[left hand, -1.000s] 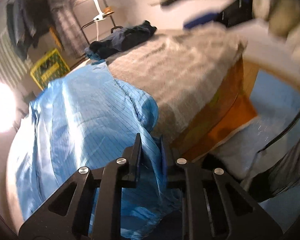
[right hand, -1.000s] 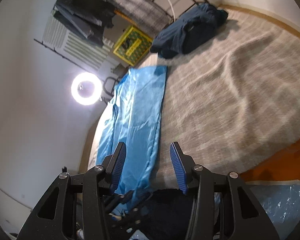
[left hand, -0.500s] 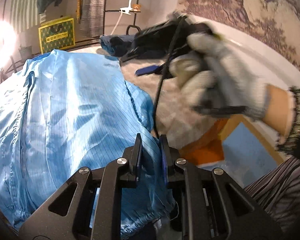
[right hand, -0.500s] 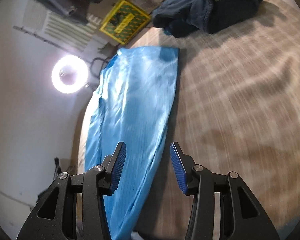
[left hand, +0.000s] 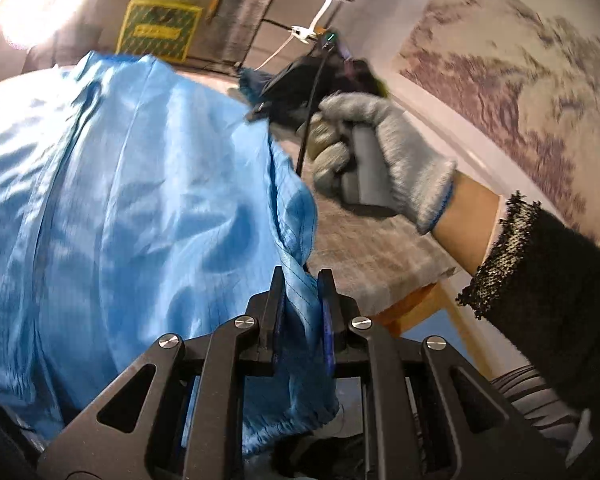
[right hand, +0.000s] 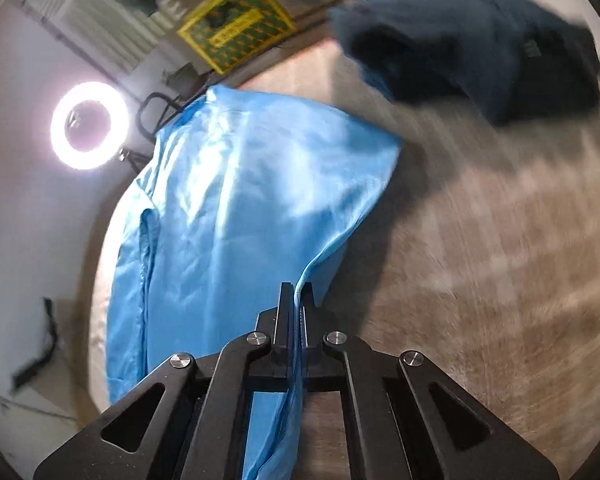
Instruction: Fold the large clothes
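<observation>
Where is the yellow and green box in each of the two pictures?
Left wrist view: the yellow and green box is at the top left, behind the far edge of the blue garment.
Right wrist view: the box is at the top, left of middle, beyond the garment and left of the dark blue clothes pile.
Shared landmark: the blue garment, with the box behind its far end in both.

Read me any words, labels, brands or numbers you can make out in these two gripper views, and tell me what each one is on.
No text can be read here.
Yellow and green crate: a printed panel on its side, too blurred to read.
Dark blue garment on the bed: a small tag, too blurred to read.
Blue garment: no print visible.
Wall mural: a picture, no lettering visible.
</observation>
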Tool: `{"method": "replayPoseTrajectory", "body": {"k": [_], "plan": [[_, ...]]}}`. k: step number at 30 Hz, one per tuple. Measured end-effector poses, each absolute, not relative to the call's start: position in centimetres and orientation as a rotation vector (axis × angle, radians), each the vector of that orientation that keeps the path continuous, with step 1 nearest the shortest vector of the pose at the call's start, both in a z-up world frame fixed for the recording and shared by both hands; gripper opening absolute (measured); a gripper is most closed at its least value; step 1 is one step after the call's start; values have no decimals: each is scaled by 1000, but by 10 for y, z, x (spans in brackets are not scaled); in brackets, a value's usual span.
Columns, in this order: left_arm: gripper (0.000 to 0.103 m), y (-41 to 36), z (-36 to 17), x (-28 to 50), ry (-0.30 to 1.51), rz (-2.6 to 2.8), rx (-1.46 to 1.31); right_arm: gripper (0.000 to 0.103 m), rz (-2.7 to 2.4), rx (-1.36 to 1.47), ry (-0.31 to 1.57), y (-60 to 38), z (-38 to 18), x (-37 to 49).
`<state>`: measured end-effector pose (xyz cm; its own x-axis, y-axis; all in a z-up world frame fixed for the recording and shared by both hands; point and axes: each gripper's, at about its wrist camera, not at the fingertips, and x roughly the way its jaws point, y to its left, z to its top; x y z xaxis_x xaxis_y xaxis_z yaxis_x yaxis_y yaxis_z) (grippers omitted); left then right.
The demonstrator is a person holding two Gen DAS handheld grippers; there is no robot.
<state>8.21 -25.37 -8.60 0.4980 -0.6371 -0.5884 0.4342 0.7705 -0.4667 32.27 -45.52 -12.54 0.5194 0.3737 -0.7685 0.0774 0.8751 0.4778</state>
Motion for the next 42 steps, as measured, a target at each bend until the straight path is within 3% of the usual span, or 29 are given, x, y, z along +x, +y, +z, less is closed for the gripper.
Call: {"method": "replayPoseTrajectory", "body": {"k": [14,24,29,32,34,42], "plan": [[10,-167,-101,66,875,-513,-482,0,201,20,850,-311,-56,334],[9,-120,-146,63,961,-396,-584,0,340,-337,899,-163,-109,341],[9,-108,-154,61,975,-382,-620,0,352,-450,923,-136,-135,345],[9,-104,-155,59,971,-384,-626,2,395,-451,959,-133,-143,348],[9,-101,-153,58,958,-382,-617,9,443,-387,977,-140,-137,349],[9,-79,-148,45,929,-393,-685,16,500,73,923,-244,-69,330]]}}
